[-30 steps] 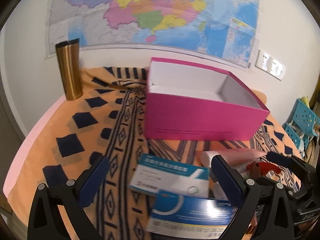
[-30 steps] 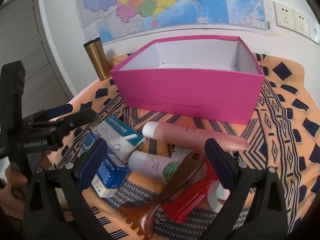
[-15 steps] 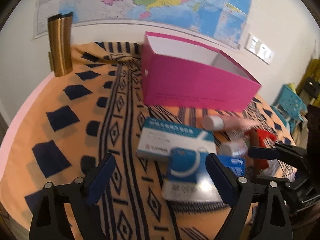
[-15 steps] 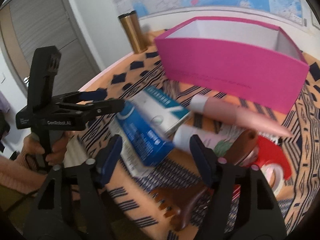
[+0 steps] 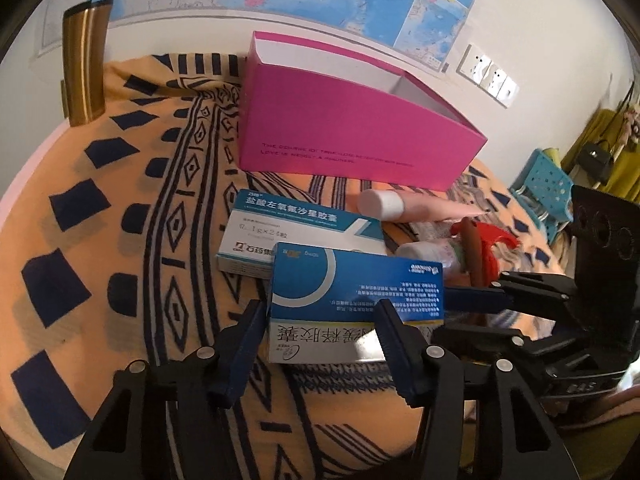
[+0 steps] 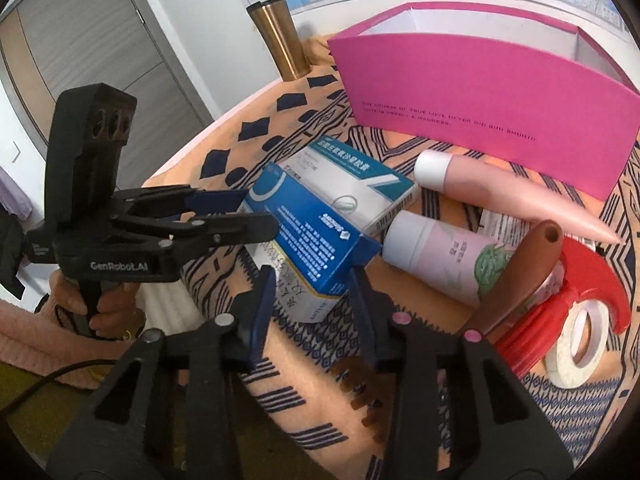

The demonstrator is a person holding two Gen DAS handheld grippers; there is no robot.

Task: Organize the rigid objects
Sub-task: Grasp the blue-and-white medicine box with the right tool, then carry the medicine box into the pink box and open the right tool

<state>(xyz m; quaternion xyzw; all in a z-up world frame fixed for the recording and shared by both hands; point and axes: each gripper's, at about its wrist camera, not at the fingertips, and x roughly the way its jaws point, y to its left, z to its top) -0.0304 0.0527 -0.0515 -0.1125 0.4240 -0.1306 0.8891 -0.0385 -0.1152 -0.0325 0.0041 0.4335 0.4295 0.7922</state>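
Observation:
A blue medicine box (image 5: pixel 356 292) lies tilted on a white-and-teal box (image 5: pixel 296 232) on the patterned cloth, in front of the open pink box (image 5: pixel 360 136). My right gripper (image 6: pixel 314 280) is closing, and its pads sit against both sides of the blue medicine box's (image 6: pixel 316 236) near end. My left gripper (image 5: pixel 320 307) is closing too. Its left finger is at the box's left corner, and its right finger crosses in front of the long side, so the pads do not clamp it. In the right wrist view the left gripper (image 6: pixel 260 208) reaches the box from the left.
Right of the boxes lie a pink tube (image 6: pixel 500 188), a white bottle (image 6: pixel 440 256), a brown comb (image 6: pixel 516 272) and a red tape dispenser (image 6: pixel 580 280). A gold tumbler (image 5: pixel 84 64) stands at the back left by the wall. A hand (image 6: pixel 100 312) holds the left gripper's grip.
Both grippers tilted down and came closer to the blue box while their jaws narrowed from wide open. The right fingers now sit on the box's near end.

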